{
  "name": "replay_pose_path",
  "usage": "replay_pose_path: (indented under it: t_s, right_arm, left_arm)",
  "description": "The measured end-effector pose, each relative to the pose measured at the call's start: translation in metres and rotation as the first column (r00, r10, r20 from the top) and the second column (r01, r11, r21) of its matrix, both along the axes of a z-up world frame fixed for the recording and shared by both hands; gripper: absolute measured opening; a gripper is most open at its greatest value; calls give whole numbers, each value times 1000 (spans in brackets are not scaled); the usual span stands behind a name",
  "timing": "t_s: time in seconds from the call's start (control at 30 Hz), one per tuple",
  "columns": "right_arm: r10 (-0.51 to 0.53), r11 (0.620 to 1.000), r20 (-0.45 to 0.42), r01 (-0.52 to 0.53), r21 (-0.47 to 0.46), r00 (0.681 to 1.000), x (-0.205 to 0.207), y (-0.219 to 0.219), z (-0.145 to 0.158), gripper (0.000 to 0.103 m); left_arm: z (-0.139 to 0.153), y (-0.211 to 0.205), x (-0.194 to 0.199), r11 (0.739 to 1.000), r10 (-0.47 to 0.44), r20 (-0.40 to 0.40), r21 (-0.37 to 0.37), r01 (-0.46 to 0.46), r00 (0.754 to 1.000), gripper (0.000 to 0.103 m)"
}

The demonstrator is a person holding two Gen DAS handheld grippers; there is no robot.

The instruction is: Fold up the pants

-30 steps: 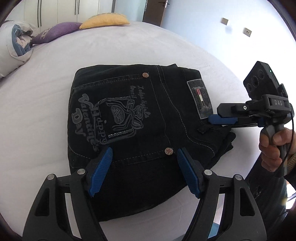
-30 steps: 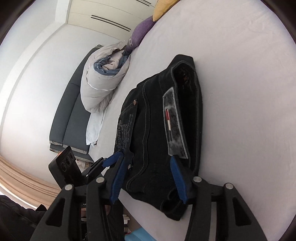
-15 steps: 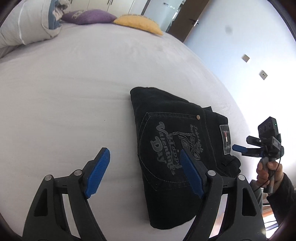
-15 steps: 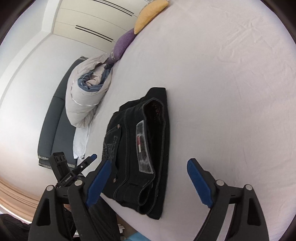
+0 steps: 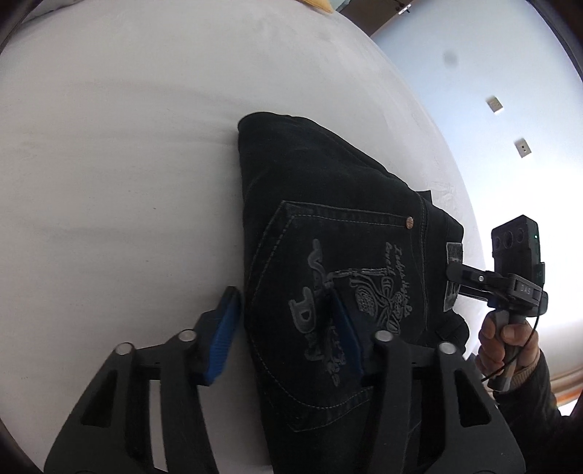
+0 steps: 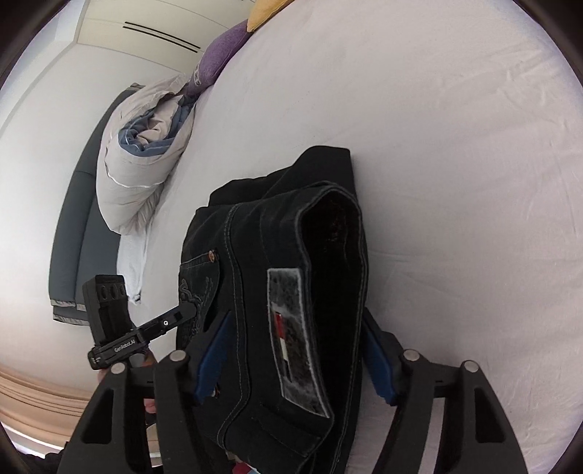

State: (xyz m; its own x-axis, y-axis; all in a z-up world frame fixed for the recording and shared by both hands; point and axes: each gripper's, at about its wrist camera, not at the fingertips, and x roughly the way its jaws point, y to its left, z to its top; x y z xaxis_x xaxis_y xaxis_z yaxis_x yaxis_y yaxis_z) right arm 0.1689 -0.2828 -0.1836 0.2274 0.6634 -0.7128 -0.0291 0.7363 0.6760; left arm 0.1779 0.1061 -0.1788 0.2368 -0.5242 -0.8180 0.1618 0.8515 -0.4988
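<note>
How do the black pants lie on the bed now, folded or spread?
Folded: the black pants form a compact stack, back pocket on top, on the bed.

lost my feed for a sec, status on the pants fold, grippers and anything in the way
Left gripper closing over pants' folded edge. Right gripper closing around waistband end. Pants folded compact on bed. Nothing in the way.

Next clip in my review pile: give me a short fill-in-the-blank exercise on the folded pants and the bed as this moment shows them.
1. The folded pants are ____ in colour.
2. They lie on a bed covered with a ____ sheet.
3. Beside the yellow cushion sits a ____ cushion.
4. The stitched design on the back pocket shows in the ____ wrist view.

Missing words: black; white; purple; left
</note>
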Motion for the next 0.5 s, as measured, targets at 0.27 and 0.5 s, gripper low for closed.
replay_pose_path:
  t_s: [0.27,0.5]
  right_arm:
    - [43,984,98,-25,-178,994,-7,16,17,26]
    - [127,959,236,-59,-277,963,-16,33,55,19]
  left_arm:
    - [20,-25,-6,993,-8,48,116,2,999,26]
    - [55,-39,-9,988,-17,125,152,-2,992,19]
